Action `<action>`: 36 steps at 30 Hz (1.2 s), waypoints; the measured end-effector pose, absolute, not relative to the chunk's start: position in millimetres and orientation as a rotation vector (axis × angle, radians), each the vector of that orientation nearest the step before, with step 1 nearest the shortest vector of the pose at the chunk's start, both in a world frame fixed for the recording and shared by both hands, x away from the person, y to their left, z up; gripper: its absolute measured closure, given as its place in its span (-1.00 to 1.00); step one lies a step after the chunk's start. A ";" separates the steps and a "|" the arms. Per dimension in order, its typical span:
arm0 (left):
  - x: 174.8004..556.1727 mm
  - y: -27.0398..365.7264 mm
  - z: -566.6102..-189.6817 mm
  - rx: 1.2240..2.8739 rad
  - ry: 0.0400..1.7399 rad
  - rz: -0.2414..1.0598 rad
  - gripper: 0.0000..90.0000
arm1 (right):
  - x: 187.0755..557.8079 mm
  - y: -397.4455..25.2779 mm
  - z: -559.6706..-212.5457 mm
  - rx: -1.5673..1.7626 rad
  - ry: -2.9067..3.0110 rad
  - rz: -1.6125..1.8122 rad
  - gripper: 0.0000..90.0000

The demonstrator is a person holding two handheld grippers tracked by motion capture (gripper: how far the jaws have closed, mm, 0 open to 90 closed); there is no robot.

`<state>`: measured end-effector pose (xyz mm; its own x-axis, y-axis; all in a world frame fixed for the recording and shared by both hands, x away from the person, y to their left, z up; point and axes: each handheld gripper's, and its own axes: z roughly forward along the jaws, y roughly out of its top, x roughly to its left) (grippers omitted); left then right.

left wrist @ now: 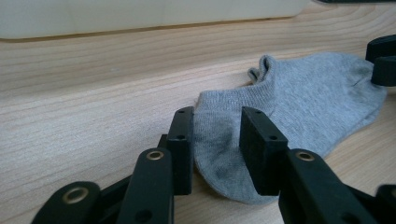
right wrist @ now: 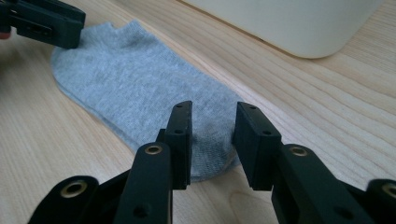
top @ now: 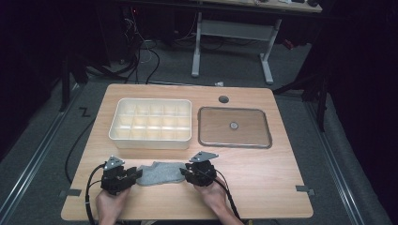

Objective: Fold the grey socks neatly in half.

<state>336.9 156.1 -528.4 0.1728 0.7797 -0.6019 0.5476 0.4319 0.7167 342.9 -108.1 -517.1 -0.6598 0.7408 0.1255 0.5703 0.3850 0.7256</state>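
Note:
A grey ankle sock (top: 159, 173) lies flat near the front edge of the wooden table (top: 263, 168), between my two grippers. My left gripper (top: 137, 174) is at the sock's left end. In the left gripper view its open jaws (left wrist: 215, 135) straddle the rounded end of the sock (left wrist: 299, 98), which is not pinched. My right gripper (top: 184, 174) is at the sock's right end. In the right gripper view its open jaws (right wrist: 212, 135) stand either side of that end of the sock (right wrist: 130, 79). Each gripper view shows the other gripper's fingertips (left wrist: 383, 60) (right wrist: 46, 23) at the sock's far end.
A white box (top: 152, 100) divided into several compartments stands just behind the sock. To its right lies a shallow metal-rimmed tray (top: 234, 108) with a small round piece (top: 233, 125) at its centre. A cable hole (top: 223, 99) sits behind the tray. Bare wood extends to the front right.

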 end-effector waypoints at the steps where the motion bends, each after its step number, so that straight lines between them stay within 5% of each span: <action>1: 336.8 155.3 -528.3 1.231 1.496 0.242 0.49 | 343.0 -108.4 -517.8 1.168 2.423 1.128 0.50; 36: 346.4 105.1 -531.4 1.320 1.432 0.211 0.66 | 335.1 -155.5 -526.0 1.268 2.352 1.049 0.49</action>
